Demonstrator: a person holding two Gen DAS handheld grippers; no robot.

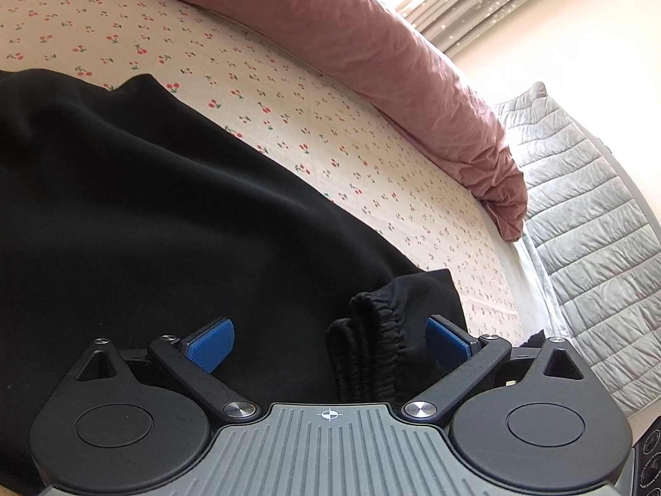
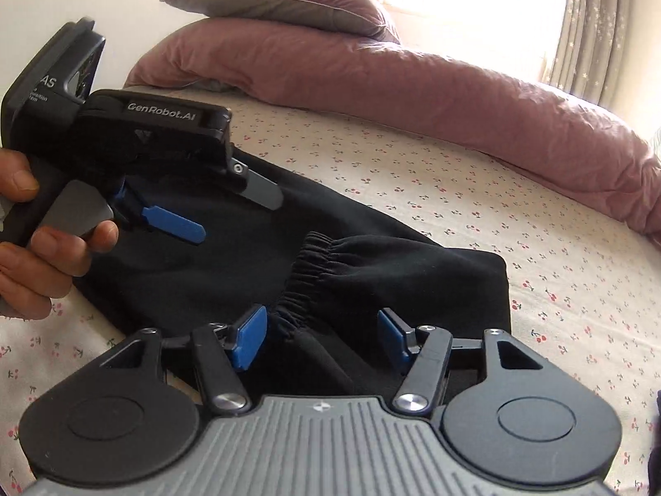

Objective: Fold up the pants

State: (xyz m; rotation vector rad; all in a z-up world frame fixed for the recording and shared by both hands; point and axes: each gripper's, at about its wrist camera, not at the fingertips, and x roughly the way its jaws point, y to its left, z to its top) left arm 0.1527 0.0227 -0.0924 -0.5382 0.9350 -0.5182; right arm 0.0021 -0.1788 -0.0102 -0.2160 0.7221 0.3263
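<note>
Right gripper (image 2: 318, 337): released, jaws apart, nothing pressed between the blue pads; black cloth and a gathered elastic cuff (image 2: 307, 273) lie under the gap, the cuff nearer the left pad.

Left gripper (image 1: 330, 341): jaws wide, unclenched. Seen also in the right wrist view, held by a hand (image 2: 37, 227) above the left part of the cloth. An elastic cuff bunches up just inside its right pad (image 1: 444, 337); whether the pad touches it cannot be told. No grip on it is visible.

Pants (image 2: 330, 264): black, soft, lying on the bed sheet (image 2: 516, 223), a cream sheet with a cherry print. One cuffed end lies doubled back on top of the broader black cloth, so at least one fold appears made. The bundle's right edge looks straight and squared; the left part spreads wider toward the near-left edge of the bed and is hidden in part by the left gripper.

Progress, as judged: partly folded. Left to do, probably: smooth the rumpled cuffs, fold the bundle once more. How many layers lie beneath cannot be told; the black cloth shows few seams.

Position: pants directly ahead of and beneath both grippers, in the near half of the bed.

Other items: pink duvet (image 2: 454, 95) along the far edge, well apart from the pants; pillow (image 2: 281, 4) on it at the far-left corner.
</note>
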